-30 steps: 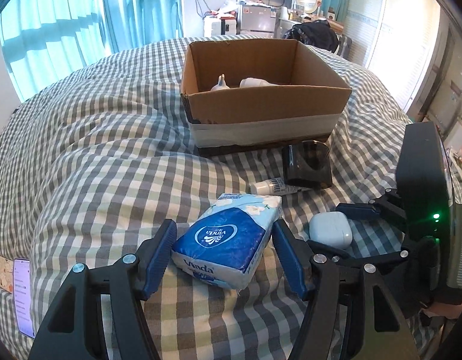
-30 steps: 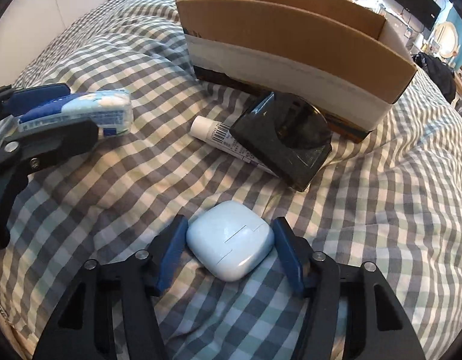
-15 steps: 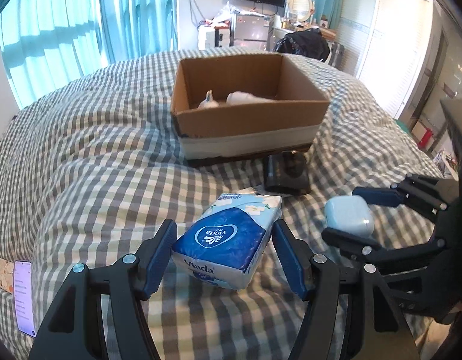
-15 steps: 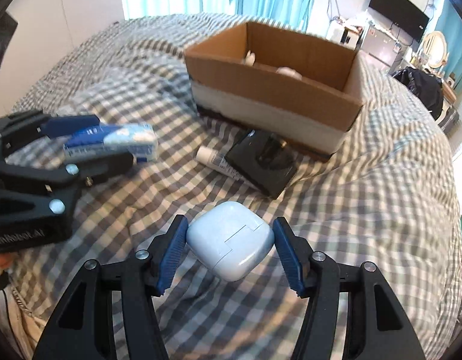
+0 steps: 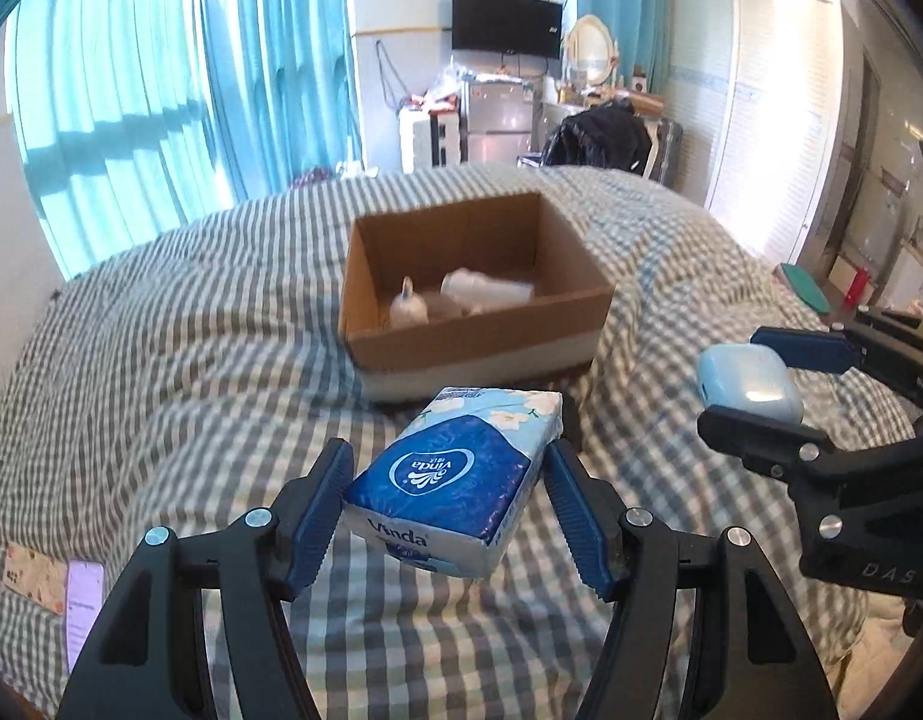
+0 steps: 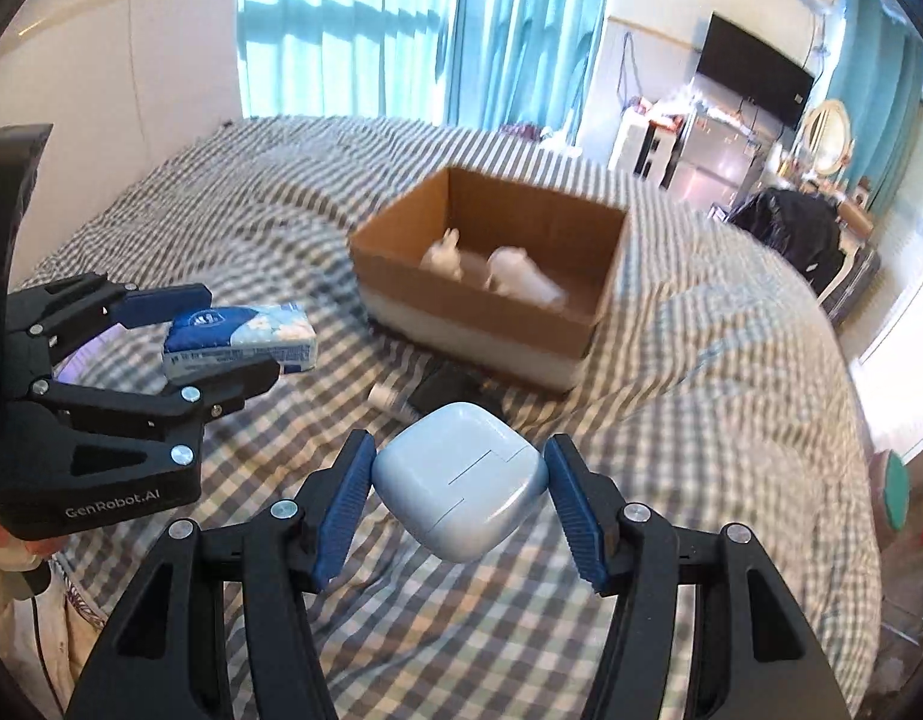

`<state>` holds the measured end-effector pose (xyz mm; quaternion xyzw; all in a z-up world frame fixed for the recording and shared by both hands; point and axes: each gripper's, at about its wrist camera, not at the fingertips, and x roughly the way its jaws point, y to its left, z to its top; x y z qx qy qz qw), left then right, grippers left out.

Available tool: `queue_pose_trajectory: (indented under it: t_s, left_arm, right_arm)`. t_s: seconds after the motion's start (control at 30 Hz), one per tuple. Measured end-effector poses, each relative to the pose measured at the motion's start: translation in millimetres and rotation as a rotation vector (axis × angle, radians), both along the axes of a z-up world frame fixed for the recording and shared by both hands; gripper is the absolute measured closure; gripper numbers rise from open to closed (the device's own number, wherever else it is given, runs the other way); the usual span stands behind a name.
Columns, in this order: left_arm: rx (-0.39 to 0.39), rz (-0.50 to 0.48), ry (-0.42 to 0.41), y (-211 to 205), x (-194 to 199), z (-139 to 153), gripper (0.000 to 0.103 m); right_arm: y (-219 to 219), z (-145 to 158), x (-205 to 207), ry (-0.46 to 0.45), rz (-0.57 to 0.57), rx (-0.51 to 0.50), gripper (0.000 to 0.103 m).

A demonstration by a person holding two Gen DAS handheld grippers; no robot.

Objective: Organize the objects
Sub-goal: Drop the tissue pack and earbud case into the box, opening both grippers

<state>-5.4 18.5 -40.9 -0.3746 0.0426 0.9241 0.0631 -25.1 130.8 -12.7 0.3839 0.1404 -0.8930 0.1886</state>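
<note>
Both grippers have risen well clear of the checked bedcover (image 5: 161, 360) since a second ago, each carrying its load, and the cardboard box (image 5: 479, 354) now sits farther off and lower in both views, so that its inside shows.

The left gripper (image 5: 446, 507) has its blue pads pressed against the two long sides of a blue Vinda tissue pack (image 5: 455, 480), closed only as far as the pack's width. The pack hangs in the air above the bedcover, tilted, its flowered end pointing toward the box. From the right wrist view the same pack (image 6: 239, 336) shows side-on between the left gripper's fingers, to the left of the box (image 6: 491, 324).

The right gripper (image 6: 458, 495) is closed on a pale blue earbud case (image 6: 461, 486), gripped at two opposite sides and turned corner-on, lifted off the cover. In the left wrist view the case (image 5: 749, 384) sits between the right gripper's fingers at the right edge, to the right of the box.

Inside the box lie two whitish items (image 5: 461, 294), blurred and hard to identify. On the cover just in front of the box, a small white tube (image 6: 389, 399) and a dark flat object (image 6: 446, 387) lie touching each other, partly hidden behind the case. A phone (image 5: 83, 606) lies at the bed's near left edge.
</note>
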Motion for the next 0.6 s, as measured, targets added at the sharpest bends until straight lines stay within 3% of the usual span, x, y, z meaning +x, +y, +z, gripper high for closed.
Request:
queue_pose_trajectory:
  t_s: [0.17,0.27,0.4,0.6]
  left_arm:
    - [0.023,-0.023,0.035,0,-16,28,0.036]
    - [0.034,-0.029,0.058,0,-27,43,0.036]
    - [0.043,-0.044,0.085,-1,-53,60,0.036]
    - [0.032,-0.018,0.108,-11,-104,70,0.036]
  right_arm:
    - [6,32,-10,0.067,-0.004,-0.013,0.044]
    - [12,50,-24,0.075,0.004,-0.082,0.044]
    - [11,72,-46,0.138,0.003,-0.08,0.044]
    - [12,89,-94,0.159,0.003,-0.119,0.044]
